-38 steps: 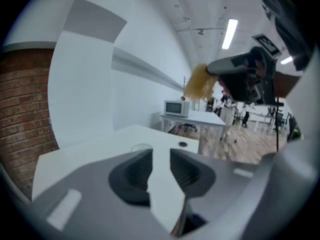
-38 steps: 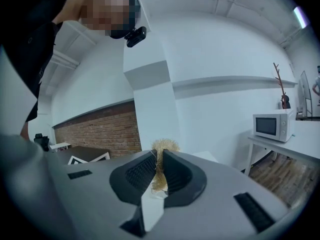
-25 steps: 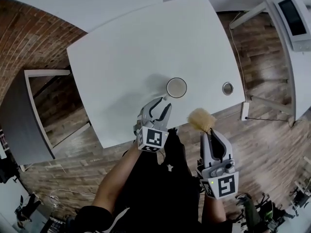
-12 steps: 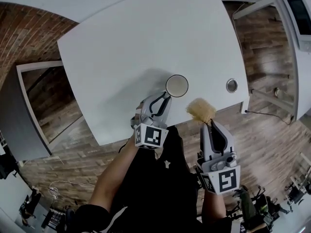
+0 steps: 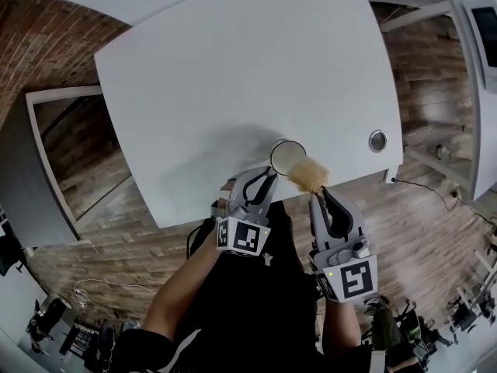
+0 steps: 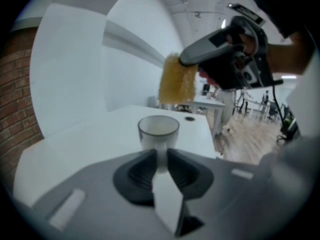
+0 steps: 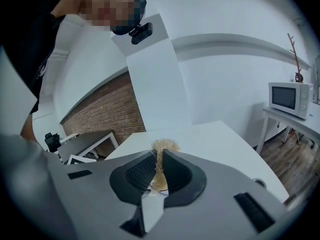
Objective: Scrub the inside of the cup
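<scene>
White table (image 5: 233, 76), floorboards (image 5: 435, 208) | left hand-held gripper (image 5: 268, 176) just closed on cup (image 5: 286, 155) | right one (image 5: 320, 194) clamps scrubber (image 5: 308, 175)

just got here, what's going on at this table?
A person works at a white table with a tool in each hand. The left tool has just been closing on the glass cup, whose lower part sits between its jaws. The right tool is clamped on a yellow fibrous scrubber, held just above the cup's rim and not yet inside. Scrubbing hasn't started.
</scene>
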Available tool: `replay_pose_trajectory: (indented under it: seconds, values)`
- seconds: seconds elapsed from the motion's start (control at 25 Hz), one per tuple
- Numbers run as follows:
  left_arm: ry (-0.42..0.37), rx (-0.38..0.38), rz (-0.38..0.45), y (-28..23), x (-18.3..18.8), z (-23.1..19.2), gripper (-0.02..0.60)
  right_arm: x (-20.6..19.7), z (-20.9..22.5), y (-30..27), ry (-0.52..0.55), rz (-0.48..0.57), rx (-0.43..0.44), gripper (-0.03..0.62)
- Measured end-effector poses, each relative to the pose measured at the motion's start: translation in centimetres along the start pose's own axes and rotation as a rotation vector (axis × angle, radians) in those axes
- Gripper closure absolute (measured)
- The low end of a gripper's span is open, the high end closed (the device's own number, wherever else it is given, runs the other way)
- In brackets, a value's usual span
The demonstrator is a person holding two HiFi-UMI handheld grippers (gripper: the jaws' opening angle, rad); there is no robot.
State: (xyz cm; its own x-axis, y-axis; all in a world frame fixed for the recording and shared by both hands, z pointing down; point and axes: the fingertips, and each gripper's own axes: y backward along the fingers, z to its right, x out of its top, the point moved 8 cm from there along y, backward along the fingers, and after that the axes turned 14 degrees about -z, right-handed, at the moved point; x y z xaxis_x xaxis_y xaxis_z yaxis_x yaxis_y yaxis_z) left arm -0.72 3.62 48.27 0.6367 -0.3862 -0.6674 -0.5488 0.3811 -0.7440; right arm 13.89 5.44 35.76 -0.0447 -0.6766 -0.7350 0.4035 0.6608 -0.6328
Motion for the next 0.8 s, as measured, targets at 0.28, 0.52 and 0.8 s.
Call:
replay_pose_trajectory:
  seconds: [0.28,0.52,0.8]
  values:
    - [-0.016,0.001,0.009,0.2,-0.1,-0.1,0.512,-1.2,-0.7,-3.5,0.033,-0.133,0.027,0.563]
    - [-0.027,0.005,0.007,0.1,-0.1,0.1,0.512,-1.9,-0.4,-5.7,0.064,-0.237,0.008,0.563]
    - [-0.030,0.016,0.000,0.1,0.0,-0.1,0.515,-1.5,-0.9,-8.4,0.184,-0.434,0.037,0.565]
